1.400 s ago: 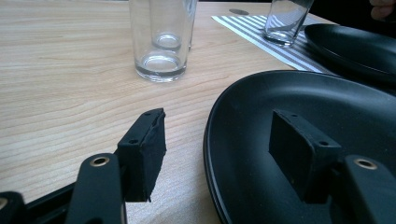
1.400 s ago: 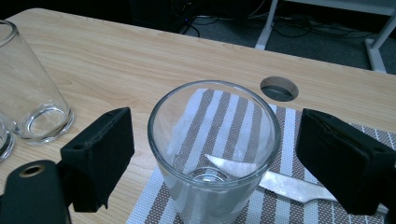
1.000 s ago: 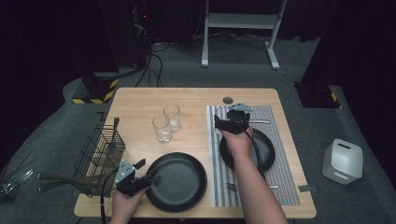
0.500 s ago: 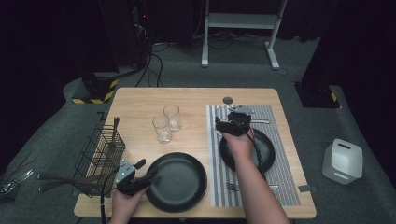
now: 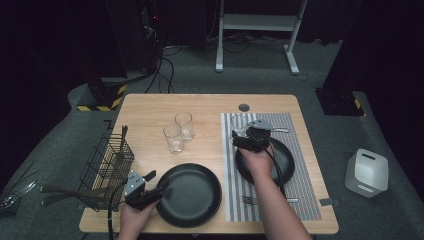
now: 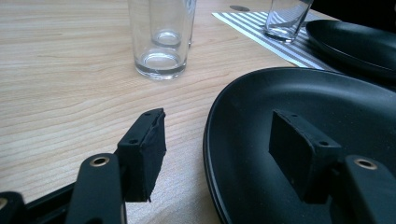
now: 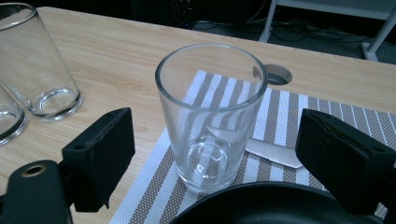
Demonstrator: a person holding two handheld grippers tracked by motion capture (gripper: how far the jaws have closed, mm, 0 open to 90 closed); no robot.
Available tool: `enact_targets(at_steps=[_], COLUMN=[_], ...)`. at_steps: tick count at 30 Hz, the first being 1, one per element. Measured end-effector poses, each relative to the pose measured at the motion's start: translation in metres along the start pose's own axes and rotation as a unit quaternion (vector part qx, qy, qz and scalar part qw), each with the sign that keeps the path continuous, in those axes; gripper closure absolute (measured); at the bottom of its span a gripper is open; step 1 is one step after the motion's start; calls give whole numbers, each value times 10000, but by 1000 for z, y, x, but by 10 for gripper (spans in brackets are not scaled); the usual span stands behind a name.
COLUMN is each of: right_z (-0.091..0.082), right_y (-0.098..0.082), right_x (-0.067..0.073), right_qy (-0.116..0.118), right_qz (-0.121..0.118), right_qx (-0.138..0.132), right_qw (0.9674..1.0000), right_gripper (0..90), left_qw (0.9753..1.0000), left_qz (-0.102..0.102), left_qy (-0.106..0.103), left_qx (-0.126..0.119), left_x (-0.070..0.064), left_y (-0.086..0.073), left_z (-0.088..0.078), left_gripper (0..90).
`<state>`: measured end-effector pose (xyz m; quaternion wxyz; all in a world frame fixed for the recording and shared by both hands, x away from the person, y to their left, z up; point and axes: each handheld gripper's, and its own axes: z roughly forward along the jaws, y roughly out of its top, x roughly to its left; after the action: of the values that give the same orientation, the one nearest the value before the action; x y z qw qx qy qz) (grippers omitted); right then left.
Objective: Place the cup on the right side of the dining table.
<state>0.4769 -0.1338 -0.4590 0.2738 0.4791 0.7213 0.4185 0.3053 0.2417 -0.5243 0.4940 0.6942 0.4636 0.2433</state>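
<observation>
The right hand-held gripper (image 7: 212,154) stands released, its jaws spread wide on either side of a clear glass (image 7: 210,116) without touching it, while the left hand-held gripper (image 6: 224,154) is likewise released, one jaw over the bare wood and the other over the rim of a black plate (image 6: 303,135). Taking the striped placemat (image 5: 300,185) as the landmark: the wooden counter (image 5: 200,107) carries it on its right half; the left gripper's plate (image 5: 189,194) lies just off the mat's left edge; a second black plate (image 5: 285,160) sits on the mat; the glass stands upright on the mat's far left corner, just beyond that plate; two more glasses (image 5: 179,131) stand off the mat to its left. A knife (image 7: 275,151) lies on the mat behind the glass. The step in hand appears to be grasping the glass: centring the jaws at mid-height and closing gently should keep it upright and clear of the plate's rim.
</observation>
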Motion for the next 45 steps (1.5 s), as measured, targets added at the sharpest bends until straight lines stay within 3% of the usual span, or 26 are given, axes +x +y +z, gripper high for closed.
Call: enact_targets(at_steps=[19, 28, 34, 45], right_z=[-27, -48, -59, -74], right_y=[-28, -38, -48, -73], right_x=[17, 36, 50, 76], right_qy=[192, 385, 640, 942], right_qz=[-75, -234, -306, -546], right_qx=[-133, -245, -297, -242], right_qw=[9997, 9987, 9970, 9938], right_gripper=[128, 128, 128, 128], left_qw=[10000, 10000, 10000, 10000], left_qz=[49, 61, 71, 89], left_qy=[0, -5, -12, -22], left_qx=[18, 21, 27, 40], left_x=[-1, -1, -1, -2], left_y=[0, 0, 0, 0], left_z=[1, 1, 1, 1], left_gripper=[366, 365, 365, 366])
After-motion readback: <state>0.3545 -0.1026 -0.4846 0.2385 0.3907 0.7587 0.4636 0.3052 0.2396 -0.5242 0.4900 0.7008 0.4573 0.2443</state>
